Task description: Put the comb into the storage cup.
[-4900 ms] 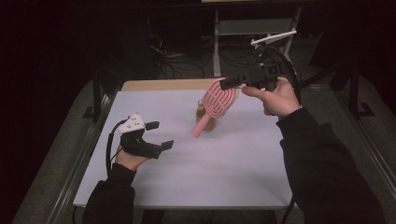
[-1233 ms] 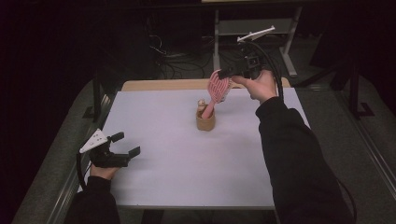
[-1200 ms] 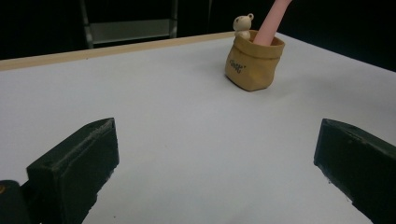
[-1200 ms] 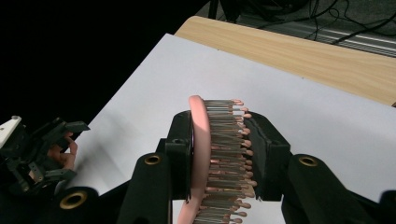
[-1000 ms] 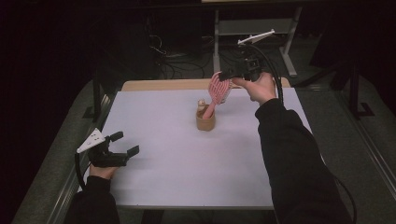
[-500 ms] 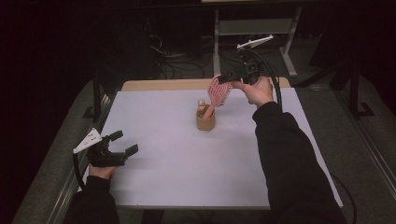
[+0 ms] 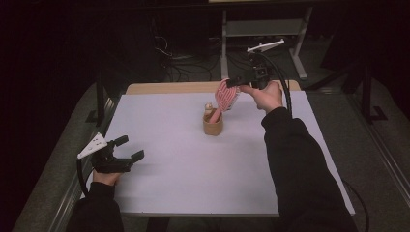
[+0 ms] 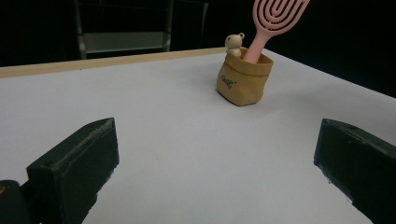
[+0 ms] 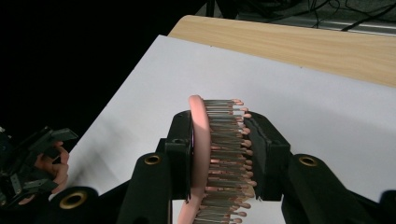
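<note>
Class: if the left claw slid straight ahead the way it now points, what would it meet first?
Probably nothing nearby: bare table lies between the open left claw jaws. The pouch holding the brush sits farther off, slightly right of centre; depth is unclear.

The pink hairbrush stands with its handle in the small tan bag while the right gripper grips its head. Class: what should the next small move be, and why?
Probably open the right gripper and let go. The pink hairbrush already has its handle down inside the tan bag, leaning beside the small bear figure, so the bag looks able to prop it. The left gripper sits open, well away.
</note>
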